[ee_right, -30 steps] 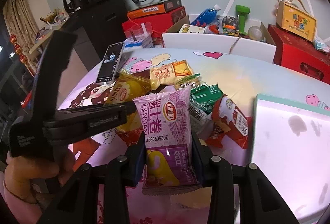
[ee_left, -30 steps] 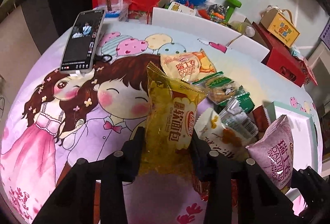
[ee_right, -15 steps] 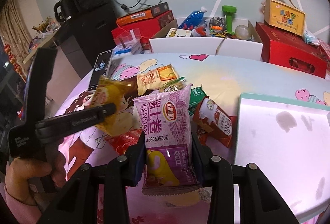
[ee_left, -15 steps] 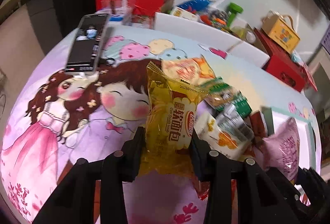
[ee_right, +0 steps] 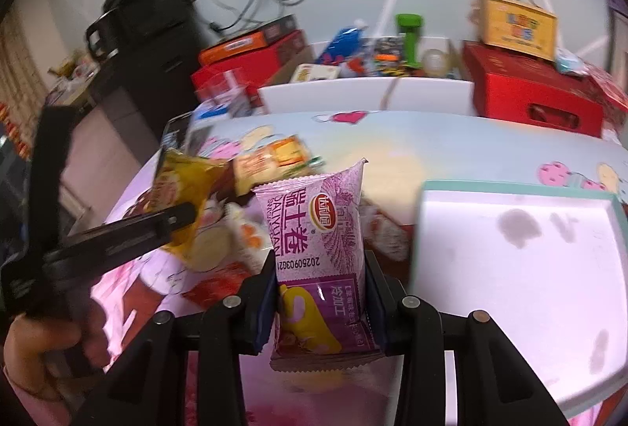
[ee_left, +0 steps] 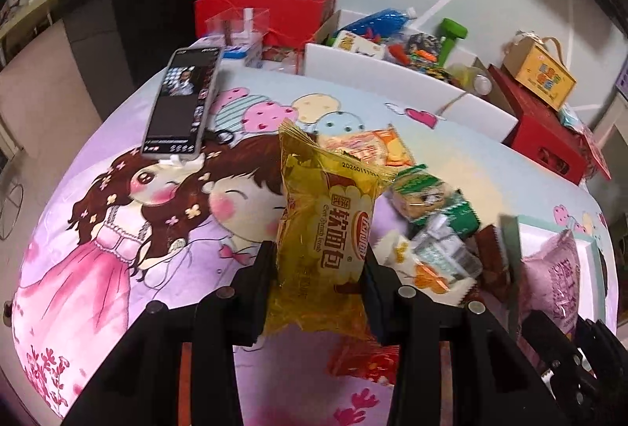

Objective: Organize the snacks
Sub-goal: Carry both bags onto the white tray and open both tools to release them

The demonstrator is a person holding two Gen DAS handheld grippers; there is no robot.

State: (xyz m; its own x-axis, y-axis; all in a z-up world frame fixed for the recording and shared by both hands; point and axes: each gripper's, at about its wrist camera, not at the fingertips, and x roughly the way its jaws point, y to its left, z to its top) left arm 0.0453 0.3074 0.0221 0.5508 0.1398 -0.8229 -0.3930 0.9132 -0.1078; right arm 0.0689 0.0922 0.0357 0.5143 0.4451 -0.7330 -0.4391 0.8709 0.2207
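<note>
Yellow snack packet (ee_left: 325, 230), left wrist view: large brown characters "软面包", small line above them reading roughly "Soft bread" (partly illegible), red oval brand logo on the side, characters not resolvable. Printed date code at the top seal: "2026011101", last digits uncertain.

Purple snack packet (ee_right: 318, 241), right wrist view: large characters "瑞士卷", Latin line beside them "DALIYUAN SWISSROLL", only partly legible. Red oval logo at top. Code "2025090362 1" printed upside down on the white band; below it "冷加工", also inverted.

Other packets, boxes and the phone screen (ee_left: 180, 104): print too blurred to read.
</note>
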